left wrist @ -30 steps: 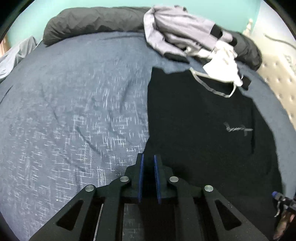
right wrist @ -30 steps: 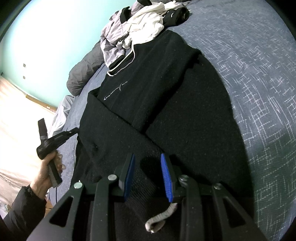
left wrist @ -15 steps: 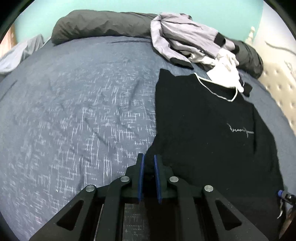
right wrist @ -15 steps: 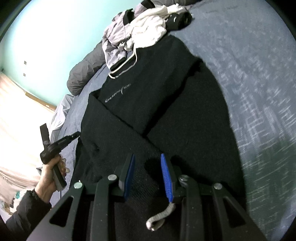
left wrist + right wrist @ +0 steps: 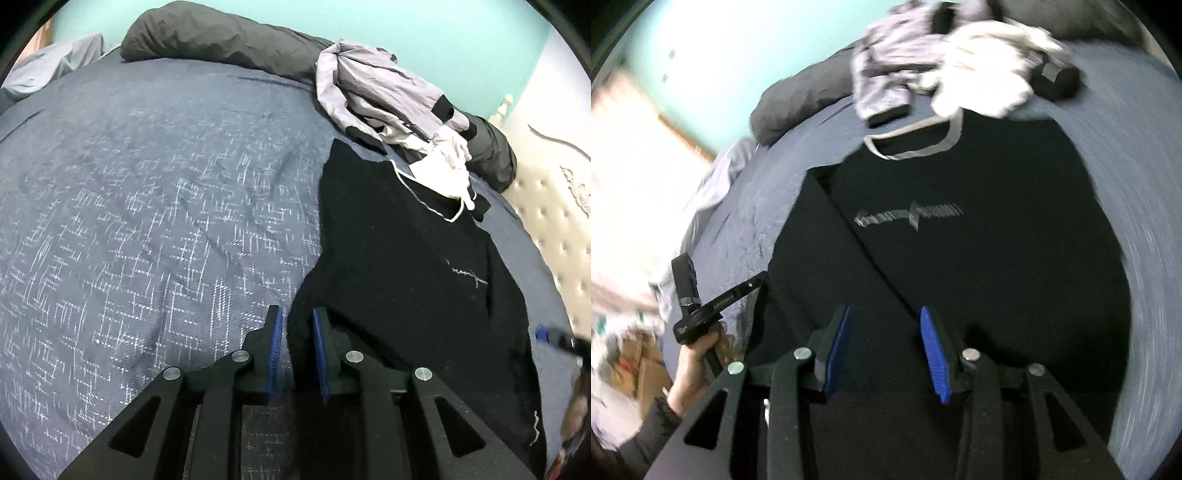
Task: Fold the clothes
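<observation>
While flat, black sweater [image 5: 417, 266] points neckline toward pile [image 5: 388, 110].

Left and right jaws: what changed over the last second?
The left gripper had its jaws nearly shut on the black sweatshirt edge; now they stand wider, with fabric between them, so the grip seems eased. The right gripper opened its jaws wider and swung to face the sweatshirt's chest print squarely; that view is motion-blurred. Unchanged: the sweatshirt lies on the blue bedspread, clothes pile at its collar.
</observation>
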The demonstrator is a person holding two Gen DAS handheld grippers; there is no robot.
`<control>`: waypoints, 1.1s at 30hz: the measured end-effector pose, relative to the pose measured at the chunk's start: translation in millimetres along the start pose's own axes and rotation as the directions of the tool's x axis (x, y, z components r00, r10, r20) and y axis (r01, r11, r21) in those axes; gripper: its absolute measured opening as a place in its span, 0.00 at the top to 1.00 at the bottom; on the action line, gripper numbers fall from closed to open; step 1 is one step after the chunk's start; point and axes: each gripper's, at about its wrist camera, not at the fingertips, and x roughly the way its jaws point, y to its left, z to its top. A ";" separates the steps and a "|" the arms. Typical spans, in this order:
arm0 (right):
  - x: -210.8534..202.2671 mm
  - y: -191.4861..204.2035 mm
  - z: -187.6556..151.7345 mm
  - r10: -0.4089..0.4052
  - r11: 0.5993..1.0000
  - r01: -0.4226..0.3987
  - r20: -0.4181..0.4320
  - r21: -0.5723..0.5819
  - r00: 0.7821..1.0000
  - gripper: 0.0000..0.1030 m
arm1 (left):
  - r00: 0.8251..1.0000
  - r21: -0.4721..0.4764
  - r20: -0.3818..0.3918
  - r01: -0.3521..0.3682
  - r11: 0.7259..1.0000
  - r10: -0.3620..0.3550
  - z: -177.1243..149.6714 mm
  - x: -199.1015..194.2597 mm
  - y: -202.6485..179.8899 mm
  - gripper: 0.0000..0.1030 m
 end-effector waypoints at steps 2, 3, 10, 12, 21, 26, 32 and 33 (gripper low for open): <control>14.6 10.0 18.9 0.001 1.000 -0.001 -0.011 -0.020 1.000 0.62 | 1.000 -0.005 0.000 0.010 1.000 -0.010 1.9 0.8 1.9 0.78; 21.3 12.6 26.3 0.004 1.000 -0.004 -0.016 -0.019 1.000 0.62 | 1.000 -0.007 -0.001 0.013 1.000 -0.013 2.6 1.9 3.2 0.77; 65.8 26.0 58.8 0.029 0.999 -0.029 -0.040 0.022 0.999 0.62 | 1.000 -0.018 0.015 0.007 1.000 -0.007 5.3 -2.0 9.1 0.75; 82.8 39.8 70.1 0.068 0.998 -0.067 -0.055 0.008 0.996 0.62 | 1.000 -0.028 0.016 0.008 1.000 -0.008 5.9 -3.1 11.0 0.74; 168.6 106.0 124.5 0.059 0.991 -0.075 -0.139 -0.109 0.989 0.76 | 0.999 -0.029 0.050 0.009 1.000 -0.007 10.8 -16.8 14.4 0.74; 205.8 121.6 148.8 0.006 0.990 -0.026 -0.147 -0.136 0.989 0.79 | 0.999 -0.048 0.046 0.017 0.999 -0.015 10.5 -15.5 20.0 0.74; 241.1 122.1 169.4 -0.072 0.989 0.051 -0.152 -0.135 0.986 0.79 | 0.999 -0.072 0.047 0.027 0.997 -0.023 12.3 -14.8 25.9 0.74; 246.6 120.3 172.3 -0.086 0.989 0.066 -0.153 -0.132 0.984 0.79 | 0.999 -0.071 0.047 0.027 0.997 -0.024 12.4 -15.1 25.6 0.74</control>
